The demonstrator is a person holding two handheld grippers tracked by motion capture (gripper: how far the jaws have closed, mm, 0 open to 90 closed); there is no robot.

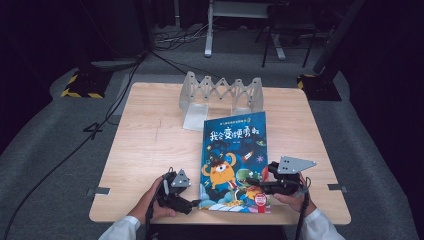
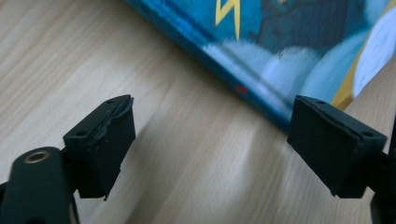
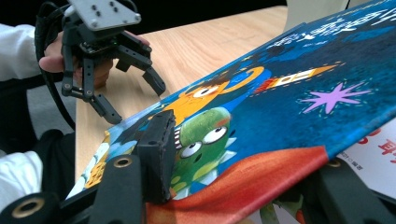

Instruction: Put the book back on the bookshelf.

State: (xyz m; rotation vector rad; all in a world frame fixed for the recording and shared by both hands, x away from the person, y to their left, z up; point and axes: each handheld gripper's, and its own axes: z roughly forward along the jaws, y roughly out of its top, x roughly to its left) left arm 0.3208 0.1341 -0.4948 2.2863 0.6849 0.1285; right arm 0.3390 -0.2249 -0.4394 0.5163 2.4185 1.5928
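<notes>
A blue picture book (image 1: 235,150) with a cartoon monster cover lies on the wooden table (image 1: 145,145), its bottom edge near me. My right gripper (image 1: 256,184) comes in from the book's right side and is shut on the front cover's edge. In the right gripper view the cover (image 3: 289,93) is raised between the jaws of the right gripper (image 3: 247,177), with a white page (image 3: 373,154) showing beneath it. My left gripper (image 1: 194,203) stands open at the book's lower left corner. In the left gripper view the left gripper (image 2: 210,140) holds nothing, and the book's edge (image 2: 261,70) lies just ahead. The left gripper (image 3: 135,102) also appears in the right gripper view.
A grey folding book rack (image 1: 220,92) stands at the table's far side, just behind the book. Bare tabletop lies to the left of the book. Cables and stand legs lie on the floor beyond the table.
</notes>
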